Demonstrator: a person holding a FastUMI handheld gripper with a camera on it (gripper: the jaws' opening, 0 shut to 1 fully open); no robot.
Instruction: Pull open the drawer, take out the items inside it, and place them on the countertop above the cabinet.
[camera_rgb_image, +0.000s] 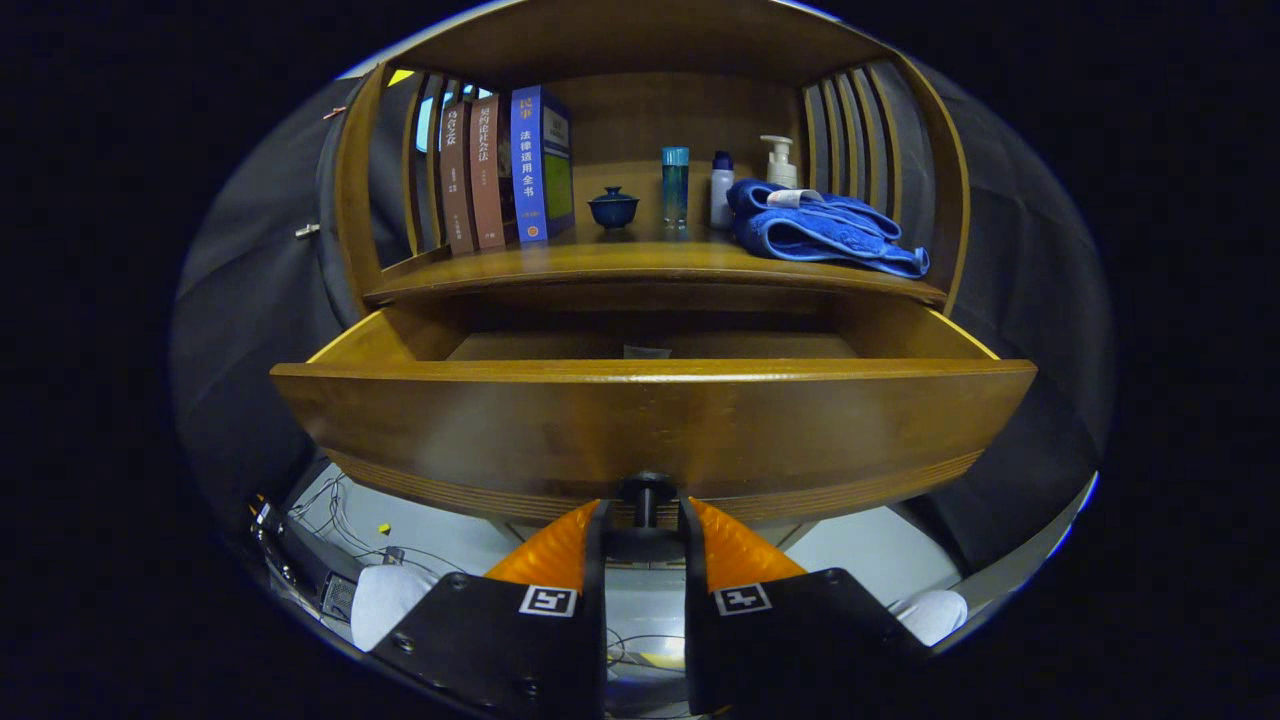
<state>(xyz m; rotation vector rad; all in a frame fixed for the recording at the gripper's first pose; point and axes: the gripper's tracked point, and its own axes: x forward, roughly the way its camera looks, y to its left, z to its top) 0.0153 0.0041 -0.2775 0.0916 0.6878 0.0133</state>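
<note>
The drawer (650, 420) stood pulled out beneath the bench (640, 262); on it books (505, 170) stood left, a towel (825, 230) lay right, and the hand-held gripper (645, 515) straddled the knob (647, 492).

Just ahead of the fingers, the drawer (650, 425) is glossy honey-brown wood. Beyond it lie a bright blue towel (825, 232), a dark blue lidded cup (613, 207), two brown books (472, 175) and one blue book (538, 165).

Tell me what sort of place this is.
Likely a staged home corner in a test booth: a wooden cabinet with its drawer open, books and a towel on top; the gripper grips the knob.
</note>
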